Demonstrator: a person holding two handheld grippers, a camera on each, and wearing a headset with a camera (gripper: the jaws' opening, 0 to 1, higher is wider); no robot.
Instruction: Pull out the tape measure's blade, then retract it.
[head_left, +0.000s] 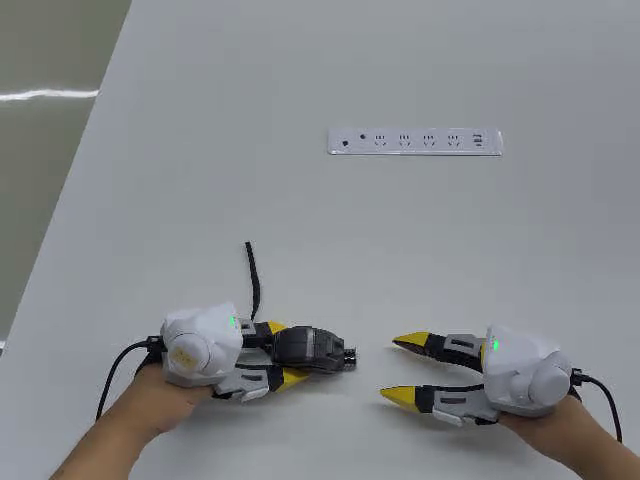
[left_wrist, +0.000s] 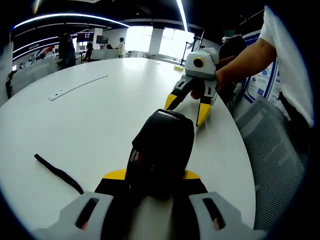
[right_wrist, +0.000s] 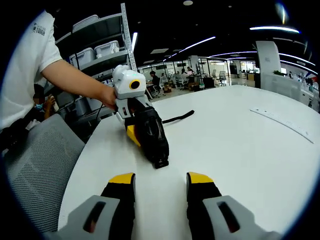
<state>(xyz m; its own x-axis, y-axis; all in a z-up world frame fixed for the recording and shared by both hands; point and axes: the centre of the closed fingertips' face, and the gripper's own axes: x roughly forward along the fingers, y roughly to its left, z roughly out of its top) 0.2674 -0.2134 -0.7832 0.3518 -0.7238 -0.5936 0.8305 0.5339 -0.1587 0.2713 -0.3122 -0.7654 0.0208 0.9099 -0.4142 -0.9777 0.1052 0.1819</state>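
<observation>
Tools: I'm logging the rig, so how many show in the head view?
2. The left tool, lower left, grips the tape measure; the right tool, lower right, is open and empty. None seems hidden.

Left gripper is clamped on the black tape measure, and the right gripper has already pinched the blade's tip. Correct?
Not quite. The right gripper is open and empty, short of the tape measure, as the head view shows. The left gripper is indeed clamped on it.
</observation>
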